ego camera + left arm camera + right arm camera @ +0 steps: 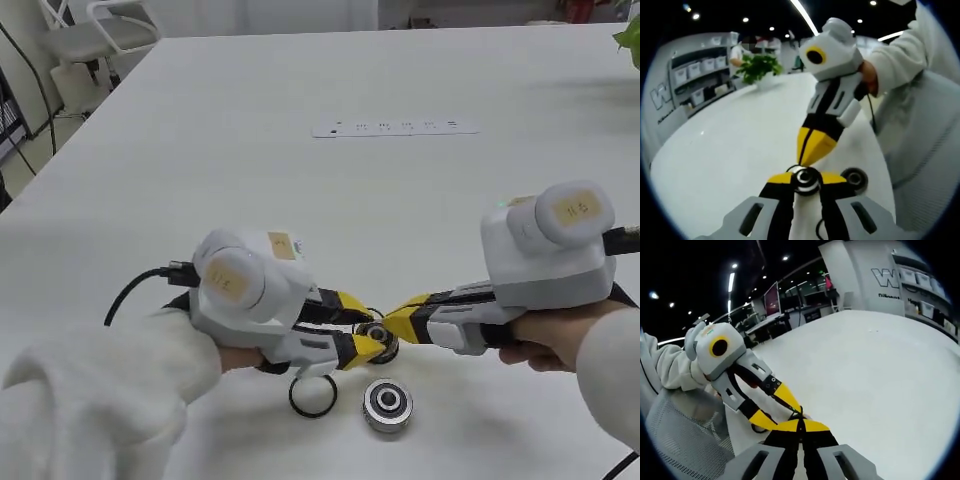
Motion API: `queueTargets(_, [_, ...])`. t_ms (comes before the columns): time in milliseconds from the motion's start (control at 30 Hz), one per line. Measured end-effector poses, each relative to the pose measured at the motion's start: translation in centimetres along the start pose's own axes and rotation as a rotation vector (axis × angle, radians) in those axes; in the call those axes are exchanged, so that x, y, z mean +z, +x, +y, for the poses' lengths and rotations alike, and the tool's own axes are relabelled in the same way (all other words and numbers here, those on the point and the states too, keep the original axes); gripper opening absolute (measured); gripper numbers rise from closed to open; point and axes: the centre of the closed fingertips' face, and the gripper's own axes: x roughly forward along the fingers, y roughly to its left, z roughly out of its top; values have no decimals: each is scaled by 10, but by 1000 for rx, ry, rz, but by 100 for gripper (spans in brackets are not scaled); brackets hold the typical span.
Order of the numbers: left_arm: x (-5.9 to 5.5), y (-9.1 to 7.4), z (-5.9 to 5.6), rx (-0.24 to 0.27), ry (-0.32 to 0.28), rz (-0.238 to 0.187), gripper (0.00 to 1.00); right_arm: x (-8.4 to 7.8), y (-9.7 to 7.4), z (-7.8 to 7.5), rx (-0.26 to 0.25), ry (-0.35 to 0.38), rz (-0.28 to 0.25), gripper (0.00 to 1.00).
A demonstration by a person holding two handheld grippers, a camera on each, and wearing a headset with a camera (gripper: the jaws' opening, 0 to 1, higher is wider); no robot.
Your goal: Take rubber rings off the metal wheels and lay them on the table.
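Note:
My left gripper [366,325] [805,176] is shut on a small metal wheel [381,341] [805,183], held just above the white table [300,180]. My right gripper [393,320] [800,425] comes in from the right with its yellow jaws shut. Its tip pinches a thin black rubber ring [797,415] at the held wheel's rim. From the left gripper view, the right gripper [807,157] points down onto the wheel. Below the grippers, a loose black rubber ring [313,395] lies flat on the table. A second metal wheel [387,405] [855,179] sits next to it.
A white power strip [395,128] lies mid-table farther away. A chair [100,35] stands past the far left corner and a green plant [630,40] [760,65] at the far right edge. A black cable [130,290] trails from the left gripper.

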Motion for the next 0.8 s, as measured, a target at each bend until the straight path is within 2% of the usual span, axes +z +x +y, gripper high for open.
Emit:
queueTargets(67, [8, -6, 0, -12, -18, -32, 21, 0, 0, -1, -7, -6, 1, 0])
queueTargets(233, [32, -22, 7, 9, -37, -111, 35, 2, -2, -1, -3, 12, -9, 0])
queueTargets(400, [47, -36, 9, 15, -10, -133, 41, 3, -2, 1, 0, 13, -12, 0])
queueTargets(500, [53, -49, 9, 27, 19, -128, 46, 4, -2, 3, 5, 11, -15, 0])
queueTargets(600, [64, -67, 12, 45, 22, -147, 50, 7, -3, 4, 10, 11, -25, 0])
queueTargets(667, [70, -80, 17, 76, 33, -163, 55, 9, -3, 4, 12, 15, -33, 0])
queueTargets(800, [72, -101, 18, 101, 44, -165, 60, 10, -3, 5, 18, 29, -38, 0])
